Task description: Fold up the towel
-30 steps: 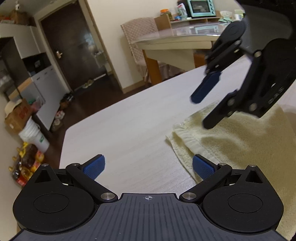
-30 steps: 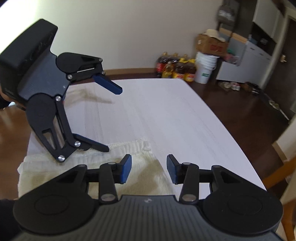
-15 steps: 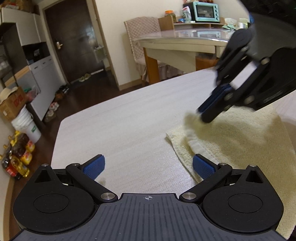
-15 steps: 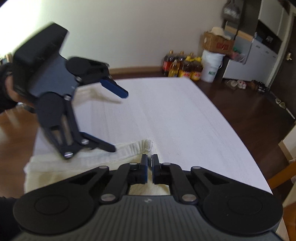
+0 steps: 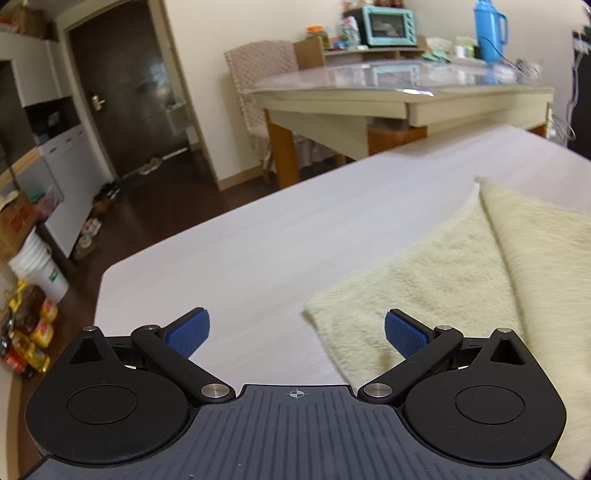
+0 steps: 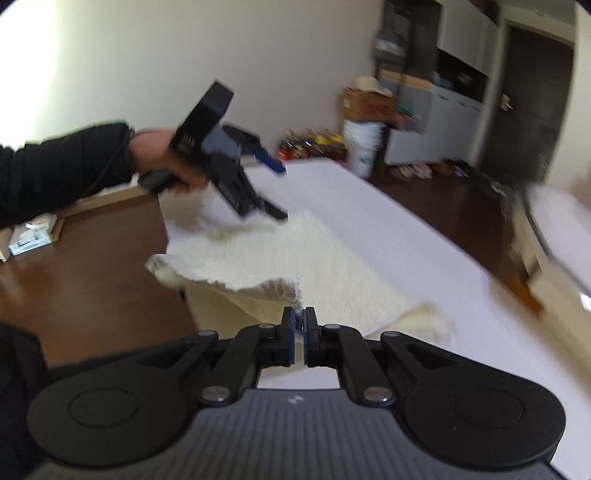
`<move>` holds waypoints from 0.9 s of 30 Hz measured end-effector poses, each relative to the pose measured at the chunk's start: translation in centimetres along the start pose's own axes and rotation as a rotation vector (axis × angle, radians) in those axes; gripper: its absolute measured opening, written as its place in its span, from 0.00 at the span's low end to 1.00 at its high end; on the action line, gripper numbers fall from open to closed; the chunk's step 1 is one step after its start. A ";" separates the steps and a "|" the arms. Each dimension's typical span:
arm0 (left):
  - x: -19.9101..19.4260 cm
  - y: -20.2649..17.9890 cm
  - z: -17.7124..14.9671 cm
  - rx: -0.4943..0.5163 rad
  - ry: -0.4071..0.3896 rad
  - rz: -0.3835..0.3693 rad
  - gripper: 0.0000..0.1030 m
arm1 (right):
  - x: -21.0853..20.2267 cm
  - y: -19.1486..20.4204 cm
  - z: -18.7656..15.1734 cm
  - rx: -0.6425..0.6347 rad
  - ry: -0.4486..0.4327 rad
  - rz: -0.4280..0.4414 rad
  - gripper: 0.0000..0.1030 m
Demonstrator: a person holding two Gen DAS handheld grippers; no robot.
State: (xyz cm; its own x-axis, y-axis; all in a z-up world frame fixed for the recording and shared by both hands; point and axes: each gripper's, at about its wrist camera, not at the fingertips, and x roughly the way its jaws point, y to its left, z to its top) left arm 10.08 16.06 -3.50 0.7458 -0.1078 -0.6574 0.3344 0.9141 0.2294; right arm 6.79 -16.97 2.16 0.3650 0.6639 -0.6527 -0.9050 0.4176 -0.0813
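Right claw (image 6: 299,320) clamps the lifted towel (image 6: 280,254) corner mid-fold; left claw (image 5: 295,332), released, must next grasp its corner.

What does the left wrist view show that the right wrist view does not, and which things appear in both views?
Only the left wrist view shows the teal toaster oven, the blue thermos and the glass-topped table. Only the right wrist view shows the right gripper shut on a lifted towel corner, and the person's left hand. Both show the cream towel, the open left gripper, the white table and the white bucket.
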 end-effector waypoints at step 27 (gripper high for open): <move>3.2 2.3 1.3 -0.106 0.076 -0.247 0.64 | 1.0 -7.0 -1.5 0.313 -0.105 -0.063 0.38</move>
State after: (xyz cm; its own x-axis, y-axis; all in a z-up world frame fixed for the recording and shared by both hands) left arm 13.98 17.33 -4.15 0.6024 -0.3065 -0.7370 0.4358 0.8999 -0.0181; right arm 13.12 -20.15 0.92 0.4530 0.6844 -0.5713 -0.7751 0.6189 0.1269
